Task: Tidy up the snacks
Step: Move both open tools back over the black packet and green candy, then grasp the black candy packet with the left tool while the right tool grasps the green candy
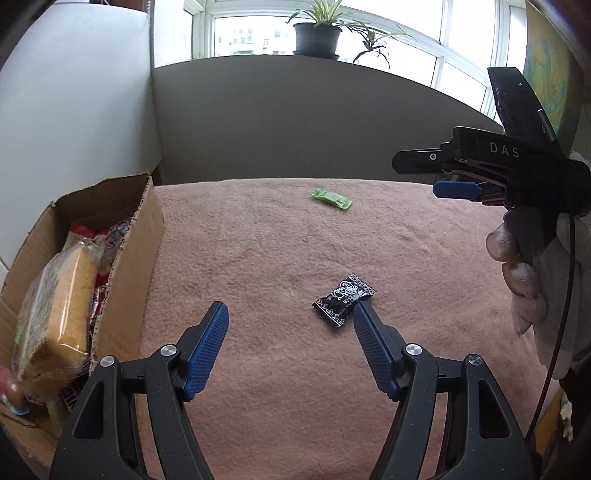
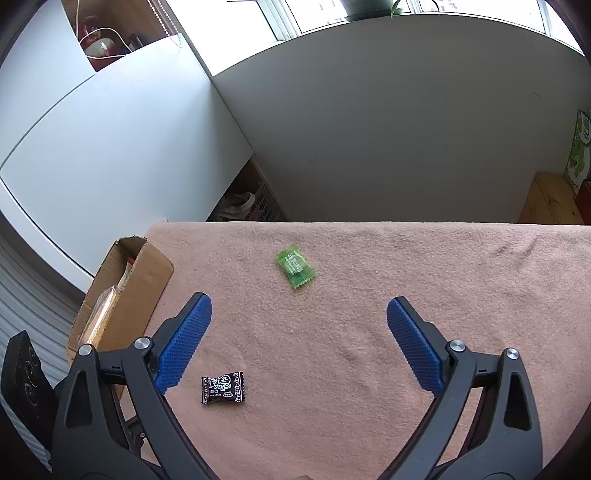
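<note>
A black wrapped candy (image 1: pixel 343 300) lies on the pink cloth, just ahead of my left gripper's right fingertip; it also shows in the right wrist view (image 2: pixel 222 388). A green wrapped candy (image 1: pixel 331 198) lies farther back, also in the right wrist view (image 2: pixel 295 267). A cardboard box (image 1: pixel 127 258) holding several snacks, a wrapped sponge cake among them, stands at the left; it also shows in the right wrist view (image 2: pixel 136 284). My left gripper (image 1: pixel 290 314) is open and empty. My right gripper (image 2: pixel 299 306) is open and empty, hovering short of the green candy, and shows side-on in the left wrist view (image 1: pixel 436 173).
The pink cloth (image 1: pixel 277 369) covers the table, whose far edge meets a grey wall. A potted plant (image 1: pixel 317 35) stands on the windowsill. A wooden stool (image 2: pixel 550 199) stands beyond the table at the right. A white cabinet (image 2: pixel 110 129) rises at the left.
</note>
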{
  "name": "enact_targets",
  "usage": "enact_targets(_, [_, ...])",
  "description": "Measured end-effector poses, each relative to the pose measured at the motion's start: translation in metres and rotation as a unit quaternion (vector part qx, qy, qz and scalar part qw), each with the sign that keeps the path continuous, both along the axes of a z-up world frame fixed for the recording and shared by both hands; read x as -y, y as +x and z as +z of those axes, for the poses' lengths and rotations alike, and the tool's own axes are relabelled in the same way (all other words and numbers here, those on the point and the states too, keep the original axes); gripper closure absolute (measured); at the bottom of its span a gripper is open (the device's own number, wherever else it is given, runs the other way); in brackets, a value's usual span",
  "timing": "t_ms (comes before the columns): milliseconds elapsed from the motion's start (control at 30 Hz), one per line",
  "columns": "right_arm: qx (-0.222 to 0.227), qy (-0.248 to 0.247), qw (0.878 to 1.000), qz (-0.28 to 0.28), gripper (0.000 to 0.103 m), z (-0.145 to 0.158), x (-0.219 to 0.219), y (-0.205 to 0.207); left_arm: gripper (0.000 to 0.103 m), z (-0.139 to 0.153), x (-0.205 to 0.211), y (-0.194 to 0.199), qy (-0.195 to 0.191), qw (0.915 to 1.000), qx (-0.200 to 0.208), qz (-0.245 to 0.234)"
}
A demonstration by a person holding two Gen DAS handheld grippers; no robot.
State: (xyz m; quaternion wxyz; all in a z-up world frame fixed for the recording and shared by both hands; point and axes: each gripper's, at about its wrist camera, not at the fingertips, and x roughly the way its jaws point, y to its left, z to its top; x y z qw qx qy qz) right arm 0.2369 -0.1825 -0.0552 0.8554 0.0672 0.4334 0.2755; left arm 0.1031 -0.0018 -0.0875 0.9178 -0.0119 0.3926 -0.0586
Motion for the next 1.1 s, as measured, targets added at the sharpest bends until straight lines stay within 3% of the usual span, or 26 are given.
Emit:
enact_targets(133, [-0.005, -0.011, 1.0, 0.024, 0.014, -0.008, -0.013, 0.015, 0.04, -0.007, 0.012, 0.008, 0.009, 0.9998, -0.012, -0.015])
enact_targets(267, [-0.009, -0.015, 0.999, 0.038, 0.017, -0.018, -0.025, 0.028, 0.04, -0.014, 0.026, 0.016, 0.017, 0.999, -0.026, -0.031])
enact_targets(333, [-0.017, -0.012, 0.999, 0.047, 0.024, -0.025, -0.03, 0.035, 0.04, -0.017, 0.03, 0.02, 0.021, 0.9988, -0.031, -0.032])
enact_targets(567, [-0.014, -0.033, 0.997, 0.061, 0.027, -0.041, -0.049, 0.049, 0.041, -0.024, 0.034, 0.035, 0.023, 0.9982, -0.05, -0.024])
enact_targets(733, [-0.015, -0.05, 0.996, 0.067, 0.037, -0.049, -0.056, 0.052, 0.049, -0.028, 0.042, 0.042, 0.039, 0.9973, -0.059, -0.022])
enact_targets(867, [-0.011, -0.053, 0.996, 0.069, 0.037, -0.049, -0.057, 0.052, 0.055, -0.026, 0.045, 0.044, 0.042, 0.9973, -0.058, -0.017])
enact_targets(1100, [0.014, -0.088, 0.993, 0.078, 0.054, -0.051, -0.068, 0.041, 0.073, -0.022, 0.049, 0.043, 0.047, 0.9973, -0.055, -0.011])
